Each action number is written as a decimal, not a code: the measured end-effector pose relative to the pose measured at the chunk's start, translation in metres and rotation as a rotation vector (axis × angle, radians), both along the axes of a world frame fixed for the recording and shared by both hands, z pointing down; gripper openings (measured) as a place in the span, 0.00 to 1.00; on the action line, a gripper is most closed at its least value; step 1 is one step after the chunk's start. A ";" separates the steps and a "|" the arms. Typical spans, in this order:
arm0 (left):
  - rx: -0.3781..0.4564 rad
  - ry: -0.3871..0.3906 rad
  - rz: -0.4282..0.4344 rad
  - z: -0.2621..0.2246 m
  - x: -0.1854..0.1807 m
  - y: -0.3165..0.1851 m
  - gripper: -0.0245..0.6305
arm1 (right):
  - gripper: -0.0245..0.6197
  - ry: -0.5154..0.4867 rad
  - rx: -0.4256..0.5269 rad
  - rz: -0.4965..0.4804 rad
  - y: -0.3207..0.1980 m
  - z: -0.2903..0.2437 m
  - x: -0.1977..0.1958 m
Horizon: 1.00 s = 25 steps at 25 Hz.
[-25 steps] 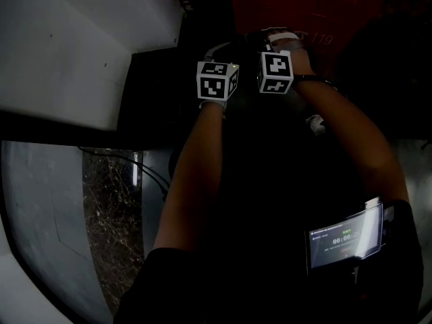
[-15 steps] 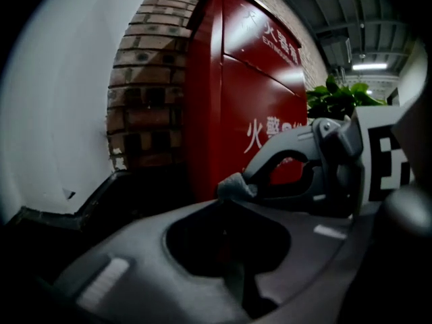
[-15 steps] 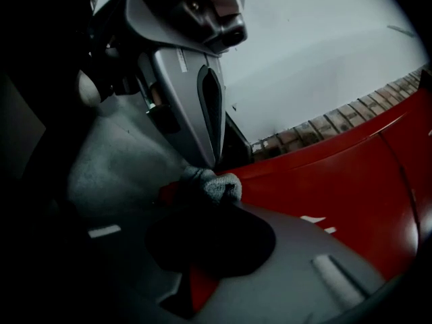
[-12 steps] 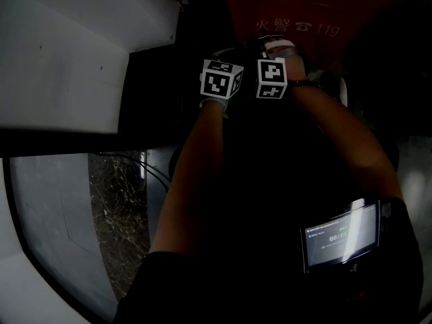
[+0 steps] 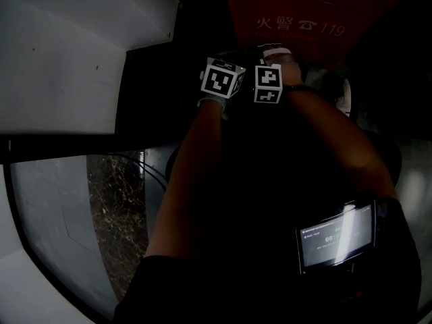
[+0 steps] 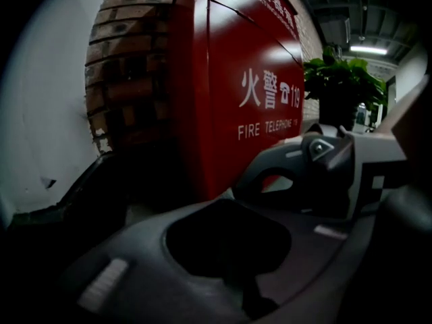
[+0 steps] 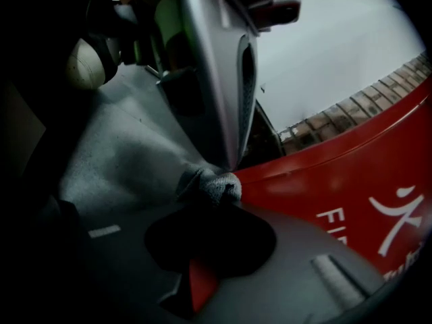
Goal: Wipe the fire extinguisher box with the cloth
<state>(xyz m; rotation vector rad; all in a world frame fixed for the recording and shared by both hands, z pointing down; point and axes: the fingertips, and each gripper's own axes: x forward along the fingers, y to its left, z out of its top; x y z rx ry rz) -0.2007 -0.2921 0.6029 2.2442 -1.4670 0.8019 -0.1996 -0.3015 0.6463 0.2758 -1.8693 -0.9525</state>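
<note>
The red fire extinguisher box (image 5: 297,12) with white print stands right in front of both grippers; it fills the left gripper view (image 6: 250,79). My right gripper (image 7: 210,193) is shut on a bunched grey cloth (image 7: 210,183), close to the box's red face (image 7: 351,181). The cloth's loose part hangs to the left. My left gripper (image 5: 229,54) sits just left of the right gripper (image 5: 275,49), open with nothing between its jaws. One of its grey fingers (image 7: 226,79) stands right beside the cloth bunch.
A white wall panel (image 5: 67,46) lies to the left, with brick wall (image 6: 128,79) beside the box. A potted plant (image 6: 337,79) stands past the box. Cables cross a dark marble strip (image 5: 115,214). A lit screen (image 5: 335,238) hangs at the person's waist.
The two marker cubes have drawn closer together, the right one dropping slightly. The view has shifted, so the box's lower print now shows above the grippers.
</note>
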 end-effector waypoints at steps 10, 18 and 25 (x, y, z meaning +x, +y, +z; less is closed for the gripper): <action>0.056 0.064 -0.031 -0.021 0.004 0.002 0.04 | 0.09 -0.022 0.033 -0.045 0.022 -0.036 0.009; 0.397 0.087 -0.028 -0.148 0.033 0.011 0.04 | 0.09 -0.172 0.252 -0.026 0.014 -0.198 0.052; 0.653 0.167 -0.075 -0.280 0.053 0.021 0.04 | 0.09 -0.279 0.511 -0.061 0.021 -0.354 0.061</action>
